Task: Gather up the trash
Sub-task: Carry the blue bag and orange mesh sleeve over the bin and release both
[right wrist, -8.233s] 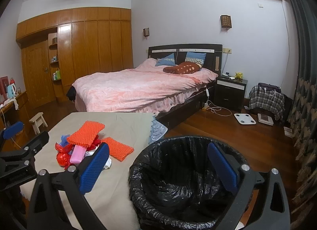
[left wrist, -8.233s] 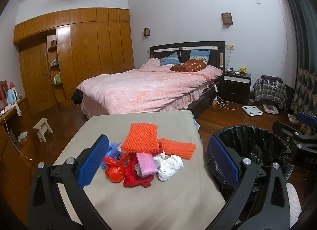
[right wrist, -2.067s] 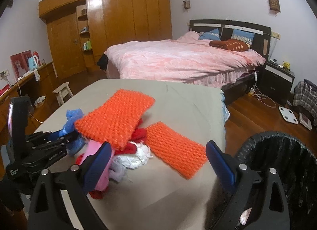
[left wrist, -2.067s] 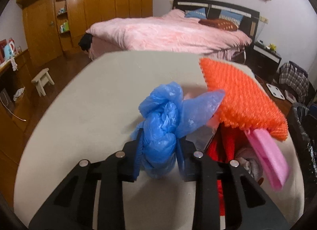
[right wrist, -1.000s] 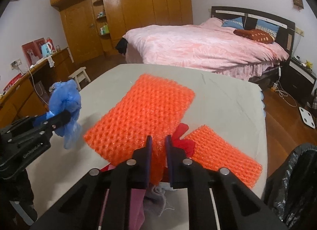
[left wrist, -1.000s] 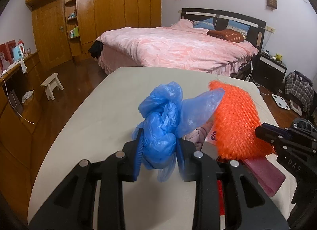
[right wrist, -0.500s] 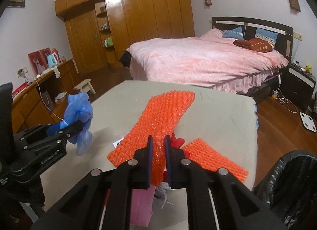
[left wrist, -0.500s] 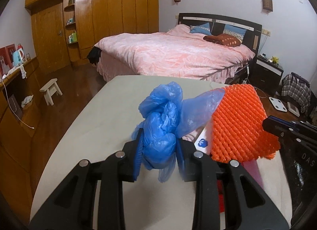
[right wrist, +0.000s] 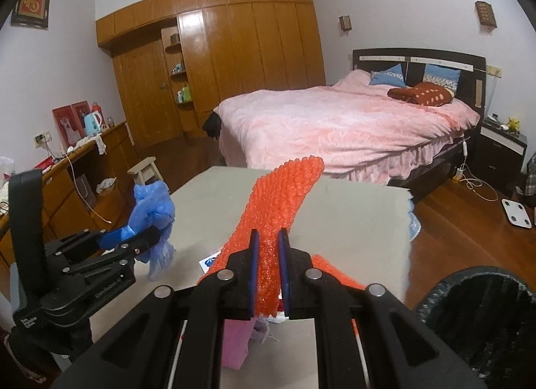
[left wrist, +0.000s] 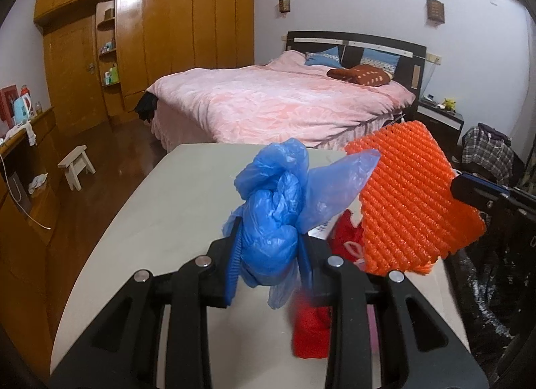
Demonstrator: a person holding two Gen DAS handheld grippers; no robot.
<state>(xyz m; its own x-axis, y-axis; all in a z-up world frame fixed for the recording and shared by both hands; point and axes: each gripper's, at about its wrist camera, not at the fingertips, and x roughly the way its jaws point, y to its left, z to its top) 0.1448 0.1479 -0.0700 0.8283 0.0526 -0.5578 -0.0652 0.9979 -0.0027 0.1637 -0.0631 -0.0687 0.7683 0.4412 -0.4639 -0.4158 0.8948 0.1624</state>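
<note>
My left gripper (left wrist: 268, 248) is shut on a crumpled blue plastic bag (left wrist: 278, 201) and holds it above the beige table (left wrist: 167, 215). My right gripper (right wrist: 267, 255) is shut on an orange foam net sheet (right wrist: 284, 195), lifted off the table; the sheet also shows in the left wrist view (left wrist: 412, 201). Red scraps (left wrist: 345, 241) and a pink block (right wrist: 238, 342) lie on the table beneath. The bin with a black liner (right wrist: 475, 322) stands at the table's right side. The left gripper with the blue bag (right wrist: 152, 208) shows at the left of the right wrist view.
A second orange foam sheet (right wrist: 331, 268) lies on the table beside the held one. A pink bed (left wrist: 284, 104) stands beyond the table. A small white stool (left wrist: 75, 168) and a wooden counter (left wrist: 20, 188) are at the left, and a nightstand (right wrist: 502, 151) at the right.
Both grippers have risen with their loads. The orange sheet has lifted further off the pile and hangs more upright. The blue bag stays clamped as before.
</note>
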